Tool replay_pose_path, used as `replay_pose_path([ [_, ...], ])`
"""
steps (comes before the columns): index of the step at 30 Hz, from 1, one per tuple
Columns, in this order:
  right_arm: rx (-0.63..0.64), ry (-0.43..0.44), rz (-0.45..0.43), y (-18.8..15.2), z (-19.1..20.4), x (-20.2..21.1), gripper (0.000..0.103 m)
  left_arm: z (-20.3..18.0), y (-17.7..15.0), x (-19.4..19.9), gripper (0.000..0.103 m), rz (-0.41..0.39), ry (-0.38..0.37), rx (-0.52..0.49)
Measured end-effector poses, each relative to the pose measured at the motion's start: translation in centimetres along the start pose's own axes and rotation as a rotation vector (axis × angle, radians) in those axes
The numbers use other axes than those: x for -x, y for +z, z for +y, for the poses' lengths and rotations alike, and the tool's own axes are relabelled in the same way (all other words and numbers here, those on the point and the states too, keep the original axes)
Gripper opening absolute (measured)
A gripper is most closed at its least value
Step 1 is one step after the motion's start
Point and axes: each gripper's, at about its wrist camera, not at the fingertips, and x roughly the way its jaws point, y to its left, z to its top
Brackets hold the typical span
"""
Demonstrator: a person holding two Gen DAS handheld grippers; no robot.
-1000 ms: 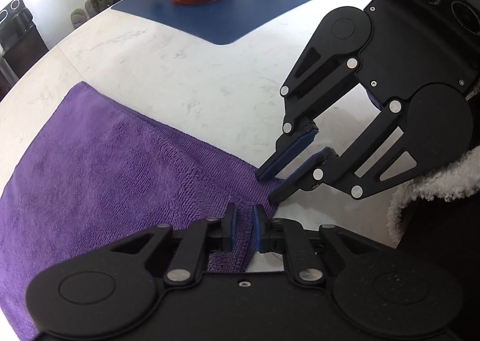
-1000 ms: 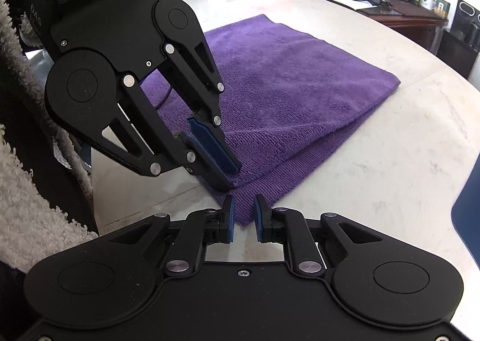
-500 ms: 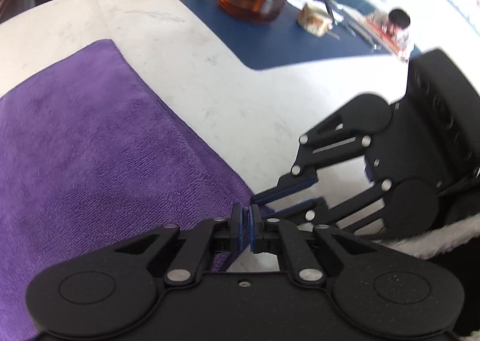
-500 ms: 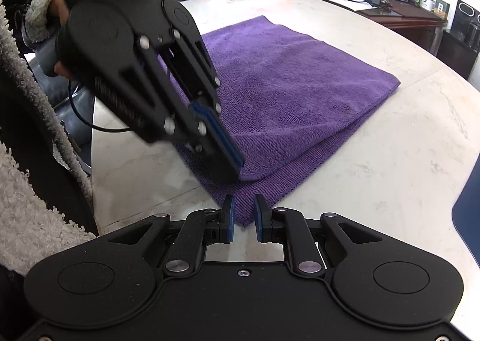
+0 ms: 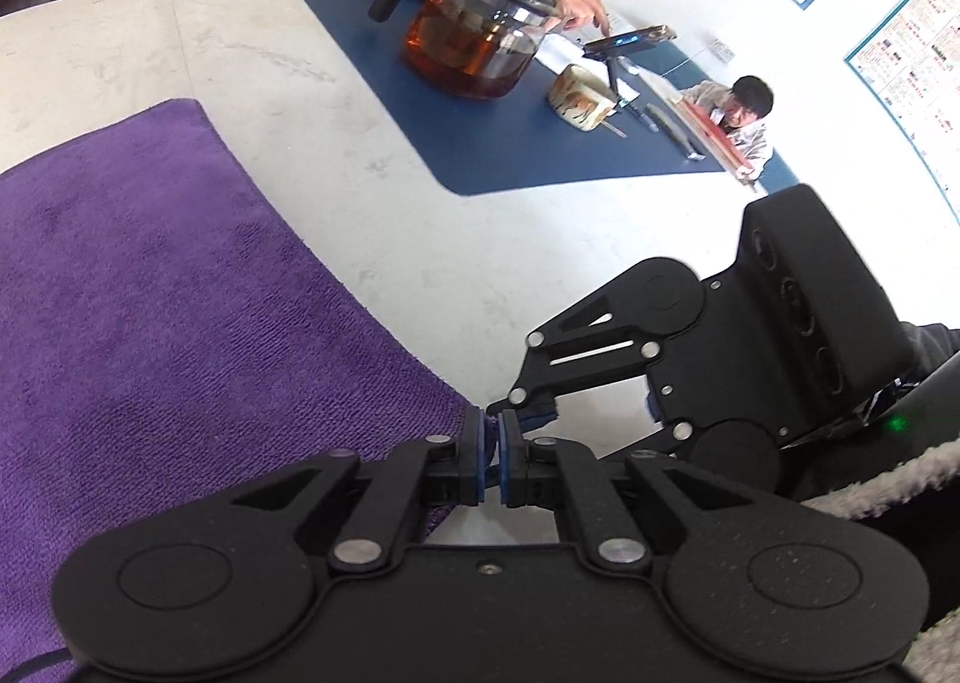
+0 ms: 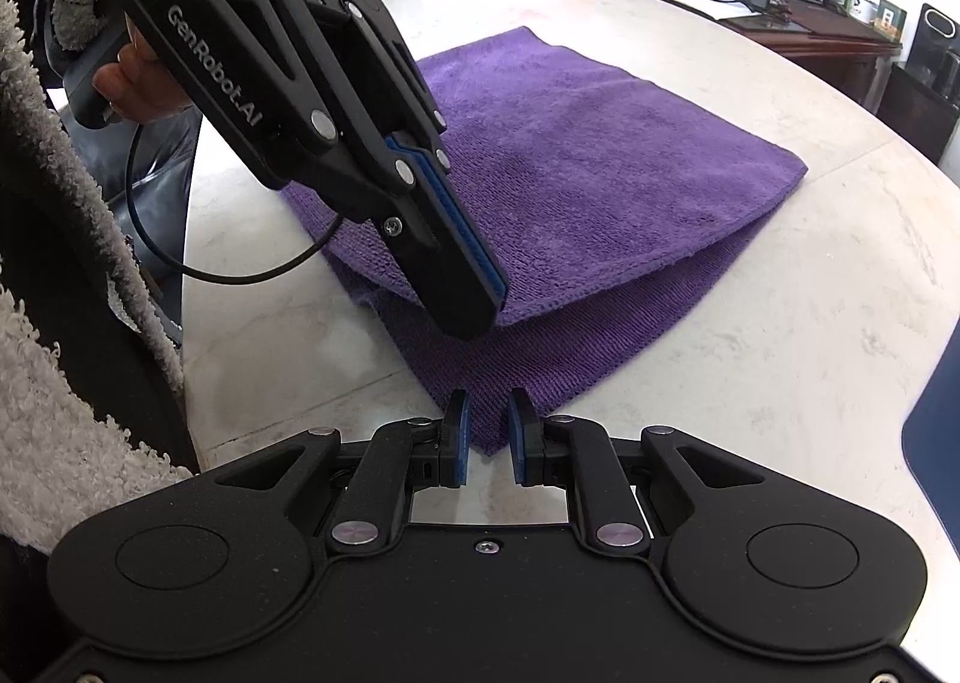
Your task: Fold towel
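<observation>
Left tongs [image 5: 492, 458] are pressed together on the near corner of the upper layer of the purple towel [image 5: 180, 335], pinching the cloth between the blue pads. Right tongs [image 6: 486, 437] stand narrowly spread, the lower layer's corner lying between the pads [image 6: 459, 440] without being squeezed. From the right wrist view the towel lies folded in 2 layers on the pale marble surface [image 6: 810, 353], stretching toward 1 o'clock. At 1 o'clock in the left wrist view, a glass teapot [image 5: 474, 44] sits on a blue mat [image 5: 540, 149].
</observation>
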Motion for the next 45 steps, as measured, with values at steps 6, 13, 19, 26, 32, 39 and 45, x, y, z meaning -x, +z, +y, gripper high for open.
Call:
replay_pose_path([
  [6,0.004,0.004,0.004,0.2,-0.1,-0.1,0.013,0.2,-0.3,-1.3,0.004,0.031,-0.035,0.009],
  [13,0.000,0.003,0.004,0.2,0.0,-0.2,0.013,2.1,-1.1,-2.3,0.004,0.024,-0.094,0.093],
  [19,-0.005,-0.002,-0.011,-0.3,0.0,0.0,0.013,3.7,-1.8,-2.8,0.004,0.005,-0.144,0.166],
  [26,-0.021,-0.013,-0.013,-0.4,-0.1,0.1,0.016,5.7,-2.6,-3.5,0.005,-0.026,-0.218,0.248],
  [32,-0.022,-0.039,-0.004,-0.4,0.0,0.5,0.018,7.1,-3.4,-4.3,0.005,-0.027,-0.237,0.313],
  [39,-0.041,-0.078,-0.002,-0.8,0.3,1.5,0.022,6.7,-3.2,-4.6,0.005,-0.025,-0.221,0.289],
  [45,-0.075,-0.137,-0.010,-0.9,-0.1,2.4,0.022,3.7,-2.5,-4.2,0.005,-0.010,-0.090,0.108],
])
